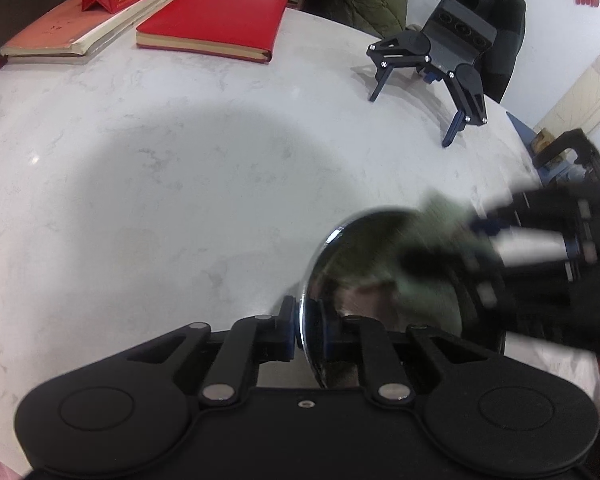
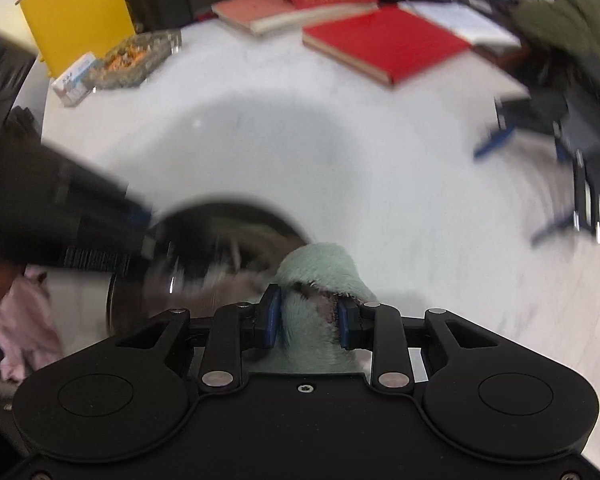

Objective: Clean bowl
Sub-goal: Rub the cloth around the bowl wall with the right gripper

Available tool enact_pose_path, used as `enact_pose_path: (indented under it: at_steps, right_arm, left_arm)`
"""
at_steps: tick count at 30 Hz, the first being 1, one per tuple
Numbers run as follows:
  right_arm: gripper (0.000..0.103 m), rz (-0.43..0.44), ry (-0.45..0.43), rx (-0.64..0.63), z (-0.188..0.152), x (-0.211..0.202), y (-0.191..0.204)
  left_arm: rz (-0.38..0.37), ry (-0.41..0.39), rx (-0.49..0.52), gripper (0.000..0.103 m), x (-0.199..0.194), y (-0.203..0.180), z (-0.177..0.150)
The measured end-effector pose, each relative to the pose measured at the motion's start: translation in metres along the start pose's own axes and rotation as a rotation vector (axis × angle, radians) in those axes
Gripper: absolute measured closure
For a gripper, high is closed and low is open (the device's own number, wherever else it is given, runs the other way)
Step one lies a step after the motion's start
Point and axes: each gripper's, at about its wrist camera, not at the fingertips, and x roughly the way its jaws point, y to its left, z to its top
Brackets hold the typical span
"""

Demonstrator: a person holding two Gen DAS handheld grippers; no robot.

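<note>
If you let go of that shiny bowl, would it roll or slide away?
Probably. The bowl is tipped up on its edge, pinched at the rim by the left gripper, so it would likely flop down. Its polished metal looks slippery, and the table looks smooth.

The shiny round stainless-steel bowl (image 1: 380, 280) is tipped up on its edge over the pale marbled counter (image 1: 160, 200), its mirrored hollow facing sideways and reflecting dark and greenish shapes; its thin rim is pinched at the near edge; the fluffy pale mint-green cleaning cloth (image 2: 320, 280), bunched into a rounded wad, sits at the bowl's open side, blurred where it meets the metal; whether it touches the inner wall cannot be told.
</note>
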Motion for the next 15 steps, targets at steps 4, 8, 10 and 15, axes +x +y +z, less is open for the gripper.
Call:
enact_pose_path:
  at_steps: [4,8,10,15]
  right_arm:
    - [0.076,0.011,-0.003,0.029,-0.001,0.001,-0.008]
    - [0.076,0.026,0.069,0.101,-0.036,-0.008,-0.012]
    - [0.076,0.023,0.075,0.09,-0.036,-0.011,-0.007]
    - [0.076,0.002,0.008,0.027,-0.006,-0.005,-0.002]
  left_arm:
    - [0.004,-0.011,-0.005,0.092,0.0,-0.002,-0.002]
    - [-0.013,-0.018,-0.032,0.092,0.0,0.001,-0.003]
    - [-0.008,-0.017,-0.019,0.092,0.0,-0.001,-0.003]
    - [0.002,-0.005,-0.001,0.092,-0.001,-0.001,-0.004]
